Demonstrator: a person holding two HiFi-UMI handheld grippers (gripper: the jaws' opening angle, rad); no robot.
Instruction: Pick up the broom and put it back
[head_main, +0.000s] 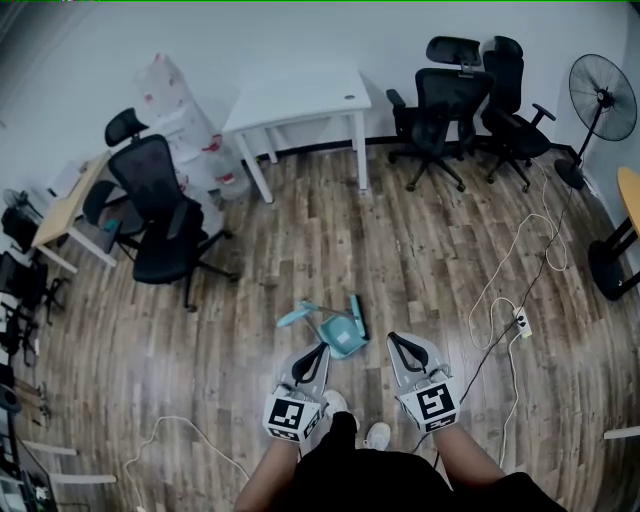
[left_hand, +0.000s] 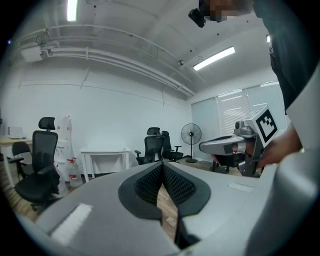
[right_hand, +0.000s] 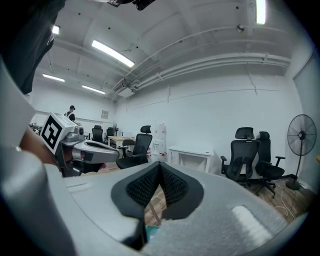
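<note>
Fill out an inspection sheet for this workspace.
Surface: wood floor.
Job's things: teal broom lying flat on the floor by a dustpan, just ahead of the grippers.
Clutter: plastic-wrapped bundle beside the table.
Grippers: left gripper shut, empty; right gripper shut, empty.
Cables: white cable with power strip at right; second cable lower left.
Surroundings: white table, office chairs, fan, desk.
</note>
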